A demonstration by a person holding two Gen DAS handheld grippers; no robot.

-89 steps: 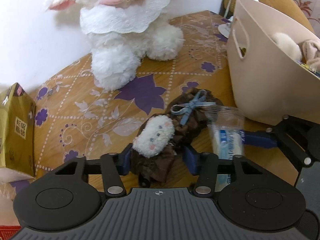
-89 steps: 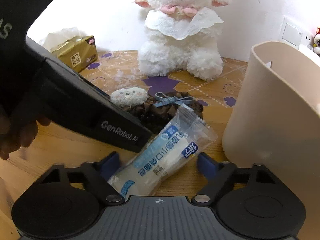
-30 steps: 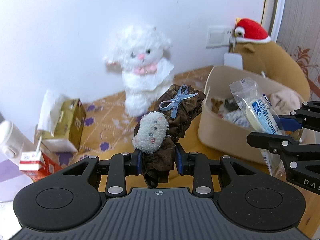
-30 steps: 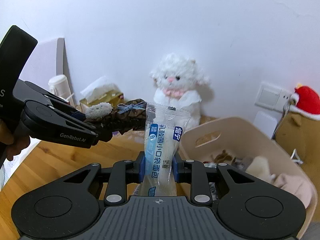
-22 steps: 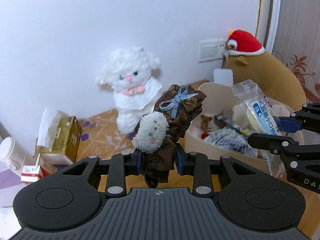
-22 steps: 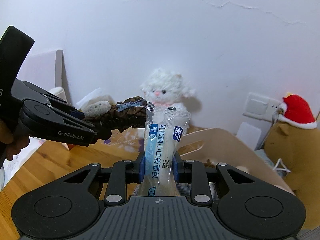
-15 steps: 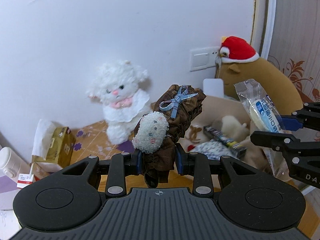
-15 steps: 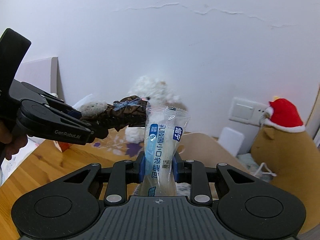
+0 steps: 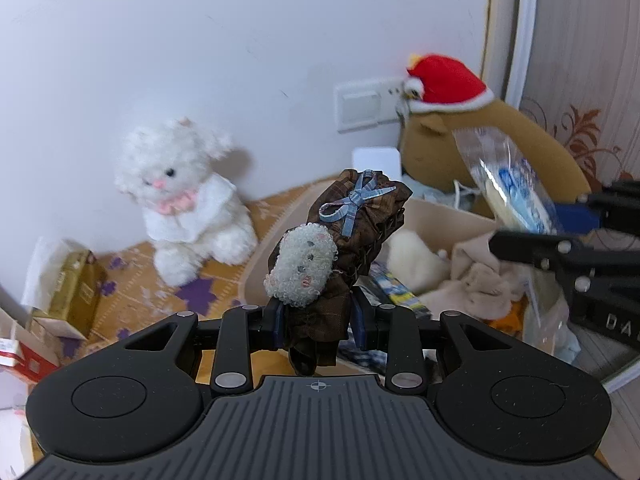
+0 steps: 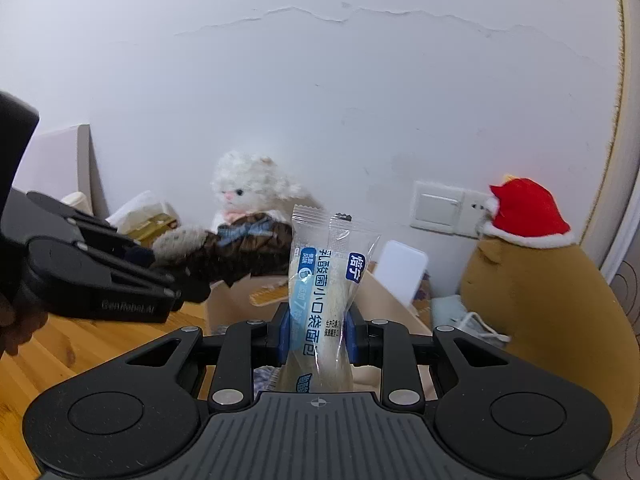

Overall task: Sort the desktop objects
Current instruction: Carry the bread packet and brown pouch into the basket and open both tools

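Note:
My left gripper [image 9: 318, 322] is shut on a brown scrunchie [image 9: 352, 240] with a blue bow and a fluffy white charm. It holds it in the air over the beige basket [image 9: 256, 276]. My right gripper [image 10: 316, 330] is shut on a clear bread packet [image 10: 324, 296] with blue print, held upright above the basket [image 10: 384, 292]. The packet also shows at the right of the left wrist view [image 9: 508, 192]. The scrunchie [image 10: 248, 252] and the left gripper's body appear at the left of the right wrist view.
The basket holds soft toys, cloth and packets. A white plush lamb [image 9: 184, 200] sits by the wall on a patterned mat. A tissue box [image 9: 68, 288] stands at the left. A brown plush with a red hat [image 10: 532, 272] sits behind the basket.
Both grippers closed on their objects on the table, lifted them, and carried them to the right, over the basket. The basket now lies nearer under them.

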